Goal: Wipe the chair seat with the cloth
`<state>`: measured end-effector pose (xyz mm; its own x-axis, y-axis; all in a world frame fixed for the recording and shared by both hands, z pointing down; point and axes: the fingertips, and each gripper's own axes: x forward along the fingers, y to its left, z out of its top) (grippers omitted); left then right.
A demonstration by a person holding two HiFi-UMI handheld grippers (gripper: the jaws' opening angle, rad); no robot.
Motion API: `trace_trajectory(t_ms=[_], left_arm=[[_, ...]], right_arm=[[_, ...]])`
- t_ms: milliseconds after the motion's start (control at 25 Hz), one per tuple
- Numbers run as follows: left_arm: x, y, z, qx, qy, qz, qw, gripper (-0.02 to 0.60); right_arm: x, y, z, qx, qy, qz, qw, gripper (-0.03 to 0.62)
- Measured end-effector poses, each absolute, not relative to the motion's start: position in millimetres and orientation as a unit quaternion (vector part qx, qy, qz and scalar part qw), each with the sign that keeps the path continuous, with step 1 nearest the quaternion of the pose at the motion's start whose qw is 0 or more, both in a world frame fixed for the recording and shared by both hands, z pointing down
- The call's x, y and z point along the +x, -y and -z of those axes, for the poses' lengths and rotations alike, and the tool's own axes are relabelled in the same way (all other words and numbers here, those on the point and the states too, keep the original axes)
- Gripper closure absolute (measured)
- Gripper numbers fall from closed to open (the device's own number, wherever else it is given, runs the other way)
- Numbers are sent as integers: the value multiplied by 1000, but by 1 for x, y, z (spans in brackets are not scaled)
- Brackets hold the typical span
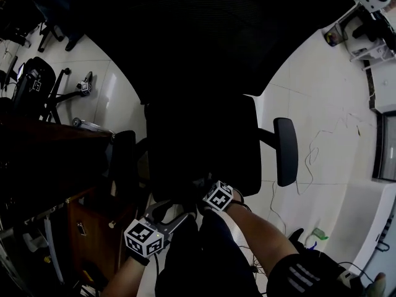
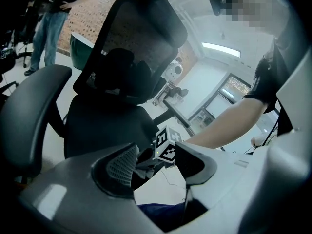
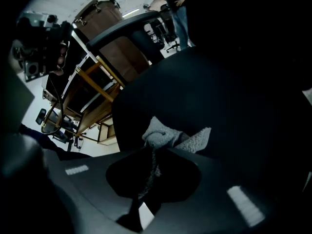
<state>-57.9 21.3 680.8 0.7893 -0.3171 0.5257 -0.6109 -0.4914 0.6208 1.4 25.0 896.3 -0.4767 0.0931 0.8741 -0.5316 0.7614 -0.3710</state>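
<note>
One black chair seat (image 1: 198,147). One grey cloth (image 3: 168,136), clamped in right tool (image 3: 148,155), against seat front. Left tool (image 2: 155,161): jaws wide, nothing held.

I see a nubby grey terry cloth (image 3: 165,134), a matt black fabric chair seat (image 1: 204,147), a see-through black mesh backrest (image 2: 136,38), and glossy white floor tiles (image 1: 322,122).

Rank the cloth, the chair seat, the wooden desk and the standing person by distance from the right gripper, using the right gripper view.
1. cloth, pinched in the right gripper.
2. chair seat, just ahead, filling the right.
3. wooden desk, beyond, upper left.
4. standing person, far back, at the top edge.
</note>
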Motion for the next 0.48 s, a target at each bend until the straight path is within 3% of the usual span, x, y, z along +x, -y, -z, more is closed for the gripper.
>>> trace_trajectory(t_ms=[280, 480], left_arm=[[-7, -9, -667, 862, 232, -176, 414, 310], [11, -2, -660, 869, 220, -174, 407, 310]], right_arm=[[131, -29, -892, 235, 743, -370, 506, 554], [176, -29, -884, 278, 723, -380, 505, 554]])
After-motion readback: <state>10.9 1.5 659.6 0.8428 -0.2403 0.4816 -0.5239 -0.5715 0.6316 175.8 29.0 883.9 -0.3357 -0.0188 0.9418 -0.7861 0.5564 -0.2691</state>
